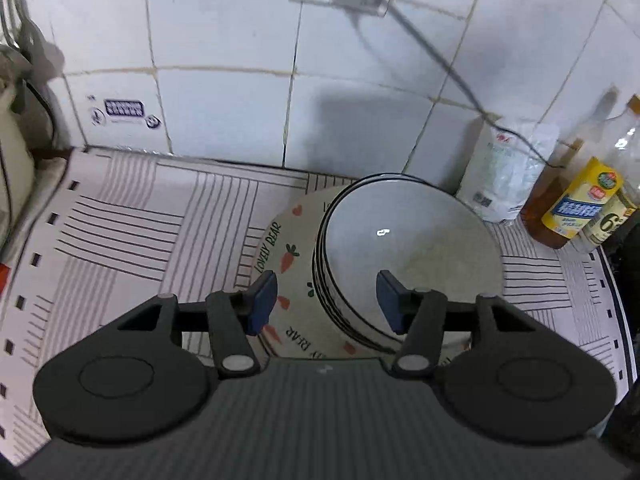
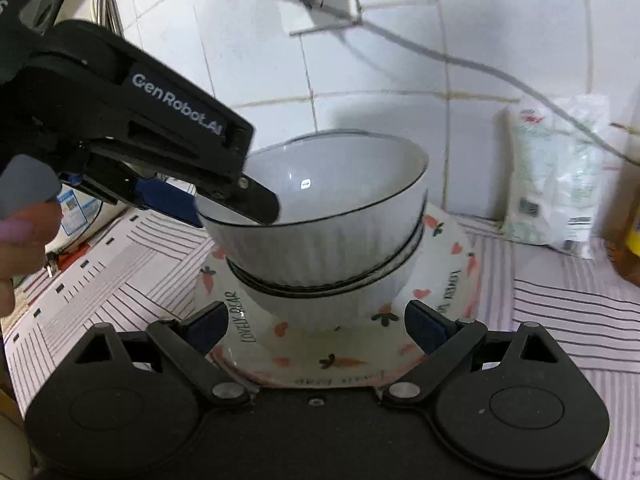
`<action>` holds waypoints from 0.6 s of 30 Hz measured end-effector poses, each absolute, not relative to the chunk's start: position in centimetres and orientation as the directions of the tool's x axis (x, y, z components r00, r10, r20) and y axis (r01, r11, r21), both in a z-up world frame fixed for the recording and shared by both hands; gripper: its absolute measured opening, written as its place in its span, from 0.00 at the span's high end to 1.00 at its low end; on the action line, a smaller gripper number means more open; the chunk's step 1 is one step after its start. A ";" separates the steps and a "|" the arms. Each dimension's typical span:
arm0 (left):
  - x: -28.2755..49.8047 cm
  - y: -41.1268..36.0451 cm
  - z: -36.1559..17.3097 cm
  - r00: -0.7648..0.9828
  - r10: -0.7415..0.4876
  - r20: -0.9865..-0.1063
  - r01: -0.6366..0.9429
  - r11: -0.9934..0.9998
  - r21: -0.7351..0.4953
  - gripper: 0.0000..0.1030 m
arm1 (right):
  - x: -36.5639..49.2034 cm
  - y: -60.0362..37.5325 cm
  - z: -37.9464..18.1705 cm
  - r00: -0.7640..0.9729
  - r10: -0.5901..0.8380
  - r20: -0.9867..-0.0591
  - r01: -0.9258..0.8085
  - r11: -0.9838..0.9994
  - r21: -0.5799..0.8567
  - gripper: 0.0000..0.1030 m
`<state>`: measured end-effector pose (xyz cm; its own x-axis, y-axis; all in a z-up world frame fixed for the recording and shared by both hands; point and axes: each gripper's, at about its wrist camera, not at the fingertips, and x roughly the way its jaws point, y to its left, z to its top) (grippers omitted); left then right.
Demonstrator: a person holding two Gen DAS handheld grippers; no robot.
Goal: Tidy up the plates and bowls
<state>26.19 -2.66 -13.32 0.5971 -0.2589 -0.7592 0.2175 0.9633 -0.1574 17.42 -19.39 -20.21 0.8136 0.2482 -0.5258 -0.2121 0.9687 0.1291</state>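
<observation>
A stack of white ribbed bowls (image 2: 328, 248) with thin black rims stands on a cream plate (image 2: 452, 268) with carrot prints and "LOVELY BEAR" lettering. In the left wrist view the bowls (image 1: 408, 240) sit on the plate (image 1: 288, 240). My left gripper (image 1: 326, 300) is open, its jaws astride the top bowl's near rim, one finger inside and one outside. In the right wrist view the left gripper (image 2: 224, 200) reaches over the top bowl's left rim. My right gripper (image 2: 316, 326) is open and empty, low in front of the plate.
A striped cloth (image 1: 132, 232) covers the counter against a white tiled wall. A white bag (image 1: 504, 172) and oil bottles (image 1: 576, 200) stand at the right. A cable (image 1: 432, 52) hangs from a wall socket. An appliance (image 1: 12, 152) stands at the left.
</observation>
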 end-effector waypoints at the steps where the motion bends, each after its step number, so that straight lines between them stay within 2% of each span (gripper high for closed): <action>1: 25.6 -2.5 -12.8 0.601 -0.261 -0.756 0.225 0.962 -0.153 0.44 | 17.0 -19.6 -19.9 0.812 0.251 -0.527 -0.209 0.968 0.138 0.06; 3: 24.5 -2.4 -12.1 0.603 -0.276 -0.749 0.260 0.955 -0.143 0.39 | 15.8 -20.0 -19.3 0.817 0.247 -0.521 -0.198 0.969 0.150 0.06; 7: 22.1 -2.0 -11.6 0.599 -0.277 -0.752 0.286 0.950 -0.122 0.39 | 14.4 -20.3 -18.6 0.818 0.225 -0.529 -0.178 0.974 0.140 0.06; 18: 16.7 0.9 -9.2 0.621 -0.252 -0.742 0.259 0.960 -0.109 0.32 | 10.3 -22.0 -16.0 0.812 0.124 -0.570 -0.083 0.992 0.097 0.06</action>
<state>16.66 0.87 -9.18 0.6208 -0.2516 -0.7425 0.2591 0.9597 -0.1086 10.34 -22.03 -16.00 0.8125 0.1237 -0.5697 -0.0832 0.9918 0.0968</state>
